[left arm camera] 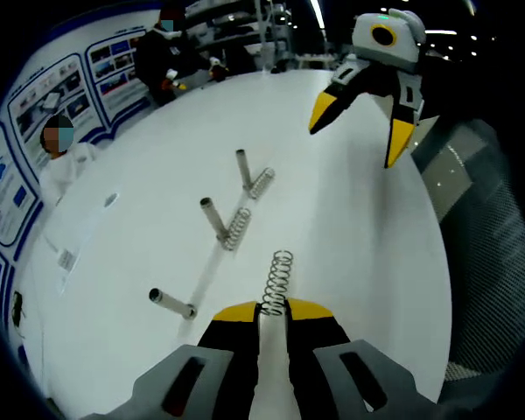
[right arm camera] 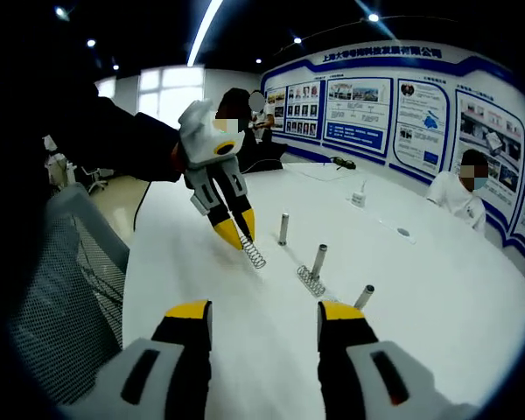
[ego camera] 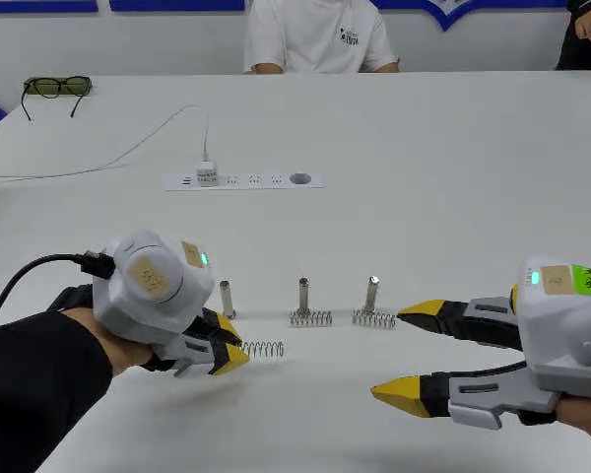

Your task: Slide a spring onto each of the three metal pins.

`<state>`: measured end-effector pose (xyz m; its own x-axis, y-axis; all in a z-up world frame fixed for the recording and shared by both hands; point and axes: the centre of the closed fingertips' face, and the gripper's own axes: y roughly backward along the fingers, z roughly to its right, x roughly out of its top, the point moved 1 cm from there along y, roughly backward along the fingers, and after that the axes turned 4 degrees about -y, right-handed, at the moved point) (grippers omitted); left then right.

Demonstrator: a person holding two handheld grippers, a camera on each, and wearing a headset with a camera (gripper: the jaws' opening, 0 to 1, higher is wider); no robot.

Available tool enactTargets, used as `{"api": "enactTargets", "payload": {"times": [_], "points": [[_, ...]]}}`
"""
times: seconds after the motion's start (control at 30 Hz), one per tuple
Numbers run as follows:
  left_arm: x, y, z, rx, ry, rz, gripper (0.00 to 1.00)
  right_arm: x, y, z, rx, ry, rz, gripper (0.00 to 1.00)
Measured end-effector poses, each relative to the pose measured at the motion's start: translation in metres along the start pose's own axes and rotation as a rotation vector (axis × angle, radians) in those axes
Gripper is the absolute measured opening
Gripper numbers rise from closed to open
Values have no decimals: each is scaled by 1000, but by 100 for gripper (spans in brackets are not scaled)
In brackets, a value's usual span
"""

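Three short metal pins stand in a row on the white table: left pin (ego camera: 227,299), middle pin (ego camera: 303,294), right pin (ego camera: 371,293). One spring (ego camera: 310,318) lies at the middle pin's base and another spring (ego camera: 374,318) at the right pin's base. My left gripper (ego camera: 230,343) is shut on one end of a third spring (ego camera: 263,348), which sticks out level in front of the left pin. In the left gripper view that held spring (left arm camera: 278,280) points forward between the yellow tips. My right gripper (ego camera: 406,352) is open and holds nothing, just right of the right pin.
A white power strip (ego camera: 243,180) with a charger and cable lies mid-table. Dark glasses (ego camera: 55,87) rest at the far left. A person in a white shirt (ego camera: 318,35) sits at the far edge.
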<state>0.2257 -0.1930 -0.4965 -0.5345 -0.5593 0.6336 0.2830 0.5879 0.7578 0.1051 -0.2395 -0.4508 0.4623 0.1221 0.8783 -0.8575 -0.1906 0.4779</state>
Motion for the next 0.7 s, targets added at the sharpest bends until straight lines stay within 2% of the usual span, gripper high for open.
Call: {"api": "enactTargets", "payload": {"times": [0.27, 0.43, 0.7], "points": [[17, 9, 17, -25, -60, 12, 10, 12, -24, -14, 62, 55, -29, 34], [26, 13, 29, -39, -94, 18, 10, 13, -37, -22, 98, 86, -50, 32], [40, 13, 44, -62, -134, 31, 10, 12, -47, -36, 150, 134, -80, 27]]}}
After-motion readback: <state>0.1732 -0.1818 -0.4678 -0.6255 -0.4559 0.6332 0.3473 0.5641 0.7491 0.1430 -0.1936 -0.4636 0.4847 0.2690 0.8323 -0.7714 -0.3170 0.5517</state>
